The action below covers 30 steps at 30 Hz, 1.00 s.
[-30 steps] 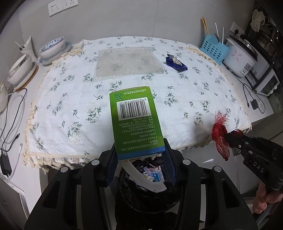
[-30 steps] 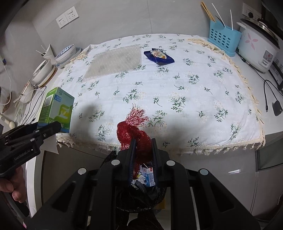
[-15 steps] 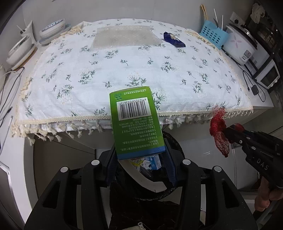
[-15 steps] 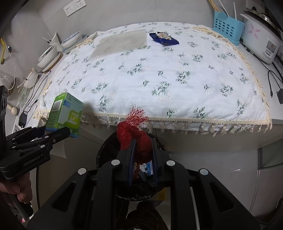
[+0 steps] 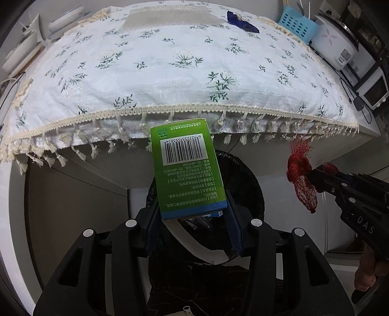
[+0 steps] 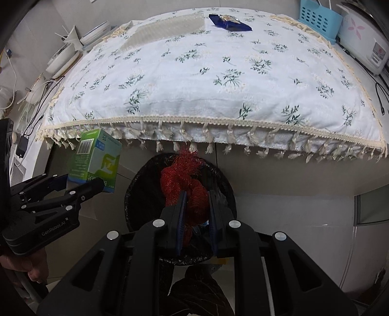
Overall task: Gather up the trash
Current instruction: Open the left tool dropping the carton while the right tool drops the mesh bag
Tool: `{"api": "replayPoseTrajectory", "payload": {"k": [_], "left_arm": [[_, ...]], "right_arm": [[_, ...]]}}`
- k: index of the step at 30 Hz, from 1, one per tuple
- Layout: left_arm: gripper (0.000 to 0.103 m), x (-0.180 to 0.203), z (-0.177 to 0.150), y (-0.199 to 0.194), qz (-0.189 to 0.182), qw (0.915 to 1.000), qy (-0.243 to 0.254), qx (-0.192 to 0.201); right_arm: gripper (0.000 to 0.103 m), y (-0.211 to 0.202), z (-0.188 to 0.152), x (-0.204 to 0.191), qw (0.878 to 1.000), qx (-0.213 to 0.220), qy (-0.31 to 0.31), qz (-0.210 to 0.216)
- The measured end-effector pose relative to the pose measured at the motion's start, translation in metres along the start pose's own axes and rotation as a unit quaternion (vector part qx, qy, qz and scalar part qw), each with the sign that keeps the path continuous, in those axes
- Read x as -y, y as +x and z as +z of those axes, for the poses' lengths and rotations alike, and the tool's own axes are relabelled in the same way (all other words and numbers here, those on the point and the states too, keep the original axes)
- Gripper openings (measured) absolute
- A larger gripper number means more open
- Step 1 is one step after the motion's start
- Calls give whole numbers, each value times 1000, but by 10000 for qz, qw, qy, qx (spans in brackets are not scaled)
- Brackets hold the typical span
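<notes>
We counted one green box (image 5: 186,170), clamped in our left gripper (image 5: 193,216), and one red mesh net (image 6: 188,188), pinched narrowly in our right gripper (image 6: 196,214), both above the black bin (image 6: 136,192); one blue wrapper (image 6: 229,21) lay at the tablecloth's (image 6: 218,80) far edge.

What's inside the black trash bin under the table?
Inside the trash bin, only a few small bits of packaging show. The green box and red net held above it hide the rest.
</notes>
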<state>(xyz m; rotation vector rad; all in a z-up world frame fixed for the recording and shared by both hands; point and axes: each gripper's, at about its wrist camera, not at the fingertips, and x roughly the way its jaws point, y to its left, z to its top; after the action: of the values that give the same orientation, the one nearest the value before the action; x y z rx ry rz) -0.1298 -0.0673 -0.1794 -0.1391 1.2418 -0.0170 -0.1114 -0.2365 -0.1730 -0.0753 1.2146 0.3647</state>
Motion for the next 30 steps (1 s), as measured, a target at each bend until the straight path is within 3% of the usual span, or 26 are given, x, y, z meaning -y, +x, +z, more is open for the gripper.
{"api": "replayPoseTrajectory", "payload": {"k": [12,30], "left_arm": [[46,10,-4,27,-27,9997,189,-145],[46,42,3,75,-79,9981,466,-405]], "right_arm": [[16,30,-11,2,9998,-134,104,-145],[16,31,-20,23,9986,-191,397,-307]]}}
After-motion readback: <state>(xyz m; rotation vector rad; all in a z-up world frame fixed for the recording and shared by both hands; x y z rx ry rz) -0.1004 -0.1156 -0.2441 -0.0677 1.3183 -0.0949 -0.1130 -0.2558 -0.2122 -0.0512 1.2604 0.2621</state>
